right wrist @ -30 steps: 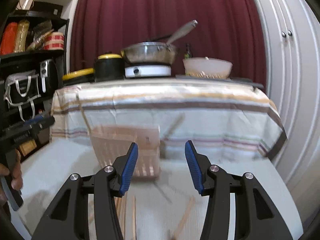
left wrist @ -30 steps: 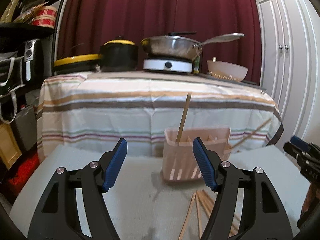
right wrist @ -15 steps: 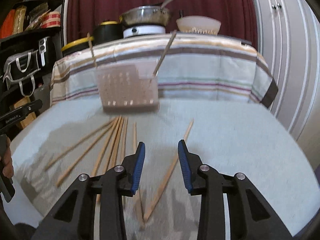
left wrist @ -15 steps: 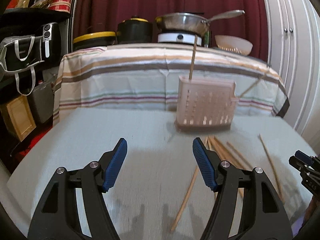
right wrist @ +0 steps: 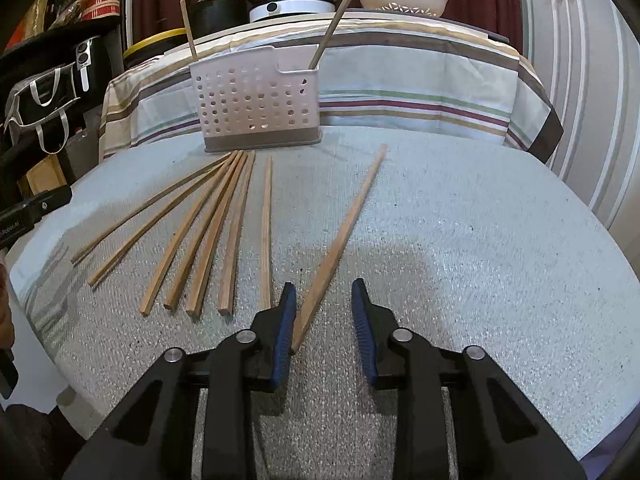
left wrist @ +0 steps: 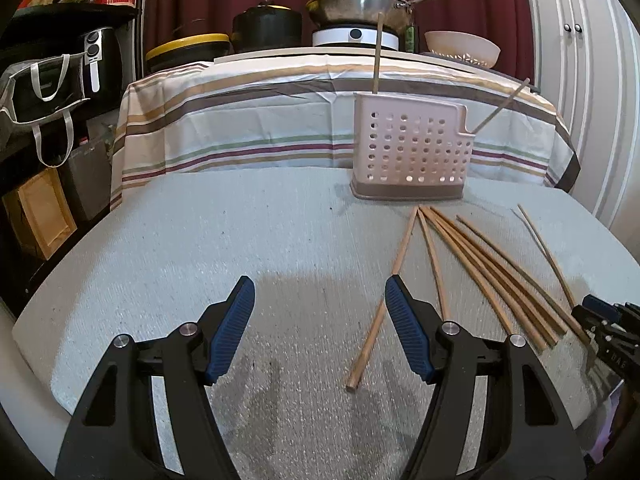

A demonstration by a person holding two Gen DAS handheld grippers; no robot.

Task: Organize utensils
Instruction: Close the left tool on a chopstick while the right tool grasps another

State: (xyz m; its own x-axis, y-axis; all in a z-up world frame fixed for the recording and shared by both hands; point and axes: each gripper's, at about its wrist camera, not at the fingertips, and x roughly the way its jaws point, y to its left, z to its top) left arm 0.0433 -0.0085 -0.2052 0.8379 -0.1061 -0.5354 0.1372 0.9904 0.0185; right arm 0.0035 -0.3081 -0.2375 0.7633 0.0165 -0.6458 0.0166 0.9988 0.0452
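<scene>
The right tool (right wrist: 324, 316) is closing its jaws around the near end of one chopstick (right wrist: 340, 244) lying on the counter (right wrist: 460, 240), while the left tool (left wrist: 320, 316) is hovering open beside the loose chopsticks (left wrist: 472, 264), and beyond them the perforated holder (right wrist: 256, 100) is standing upright with two sticks in it.

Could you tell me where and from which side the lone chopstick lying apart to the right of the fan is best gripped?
Grip the lone chopstick at its thick near end, from above. It lies flat and slants toward the holder, so the jaws should straddle it crosswise. The right gripper already has that end between its closing jaws, with clear mat on its right side.
</scene>
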